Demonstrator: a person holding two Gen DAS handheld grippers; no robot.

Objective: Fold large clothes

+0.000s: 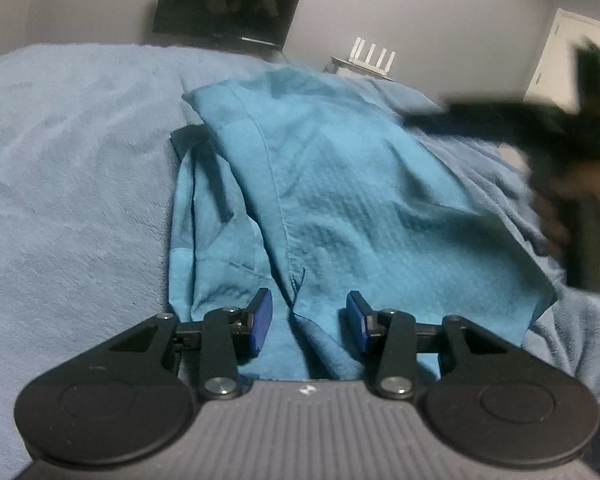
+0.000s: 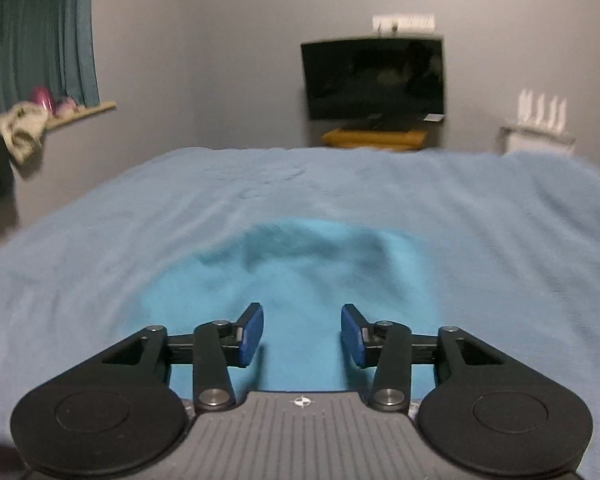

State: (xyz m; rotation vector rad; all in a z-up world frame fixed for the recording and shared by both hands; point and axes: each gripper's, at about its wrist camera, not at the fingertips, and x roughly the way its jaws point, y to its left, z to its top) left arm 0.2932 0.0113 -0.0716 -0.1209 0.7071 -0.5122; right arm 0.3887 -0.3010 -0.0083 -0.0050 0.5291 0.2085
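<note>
Teal garment [image 1: 332,200], one, on one blue blanket [image 1: 72,184]; two claws: left claw [image 1: 310,322], right claw [image 2: 302,334]

i'm looking at a bed [image 2: 100,280] covered by a light blue fleece blanket [image 1: 80,180]. a teal garment [image 1: 340,200] lies partly folded and rumpled directly on the blanket, near its front edge.

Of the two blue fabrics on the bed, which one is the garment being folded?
The brighter teal ribbed garment with stitched seams, lying bunched on top. The paler fuzzy blue blanket is seamless and spreads flat under it, covering the bed.
</note>
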